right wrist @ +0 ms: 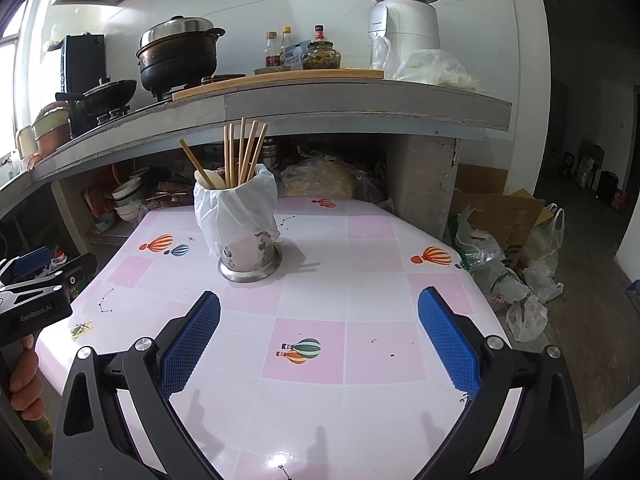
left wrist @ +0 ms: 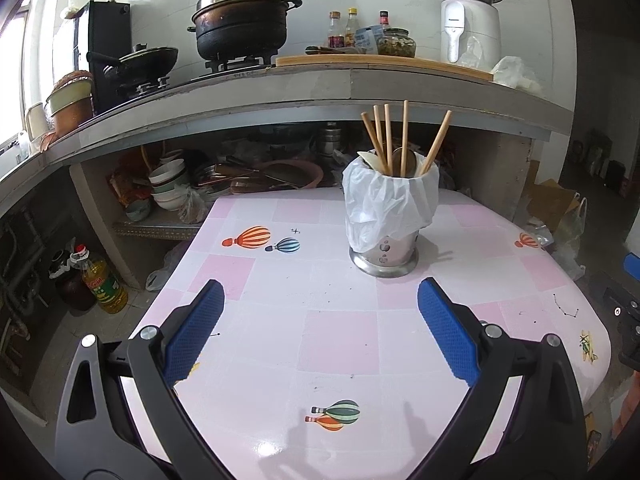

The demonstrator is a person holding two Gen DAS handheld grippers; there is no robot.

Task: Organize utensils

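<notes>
Handheld two-finger grippers, black frames with blue pads.

On the left gripper (left wrist: 320,330) and the right gripper (right wrist: 319,336), black angular arms are fitted with blue pads (left wrist: 196,334) of a fine gridded texture; silver round-head screws (left wrist: 149,333) are seen at the pivots, and triangular cut-outs in the outer links. "GenRobot.AI" is printed in white on the left unit's black housing (right wrist: 34,312), seen from the right wrist.
</notes>
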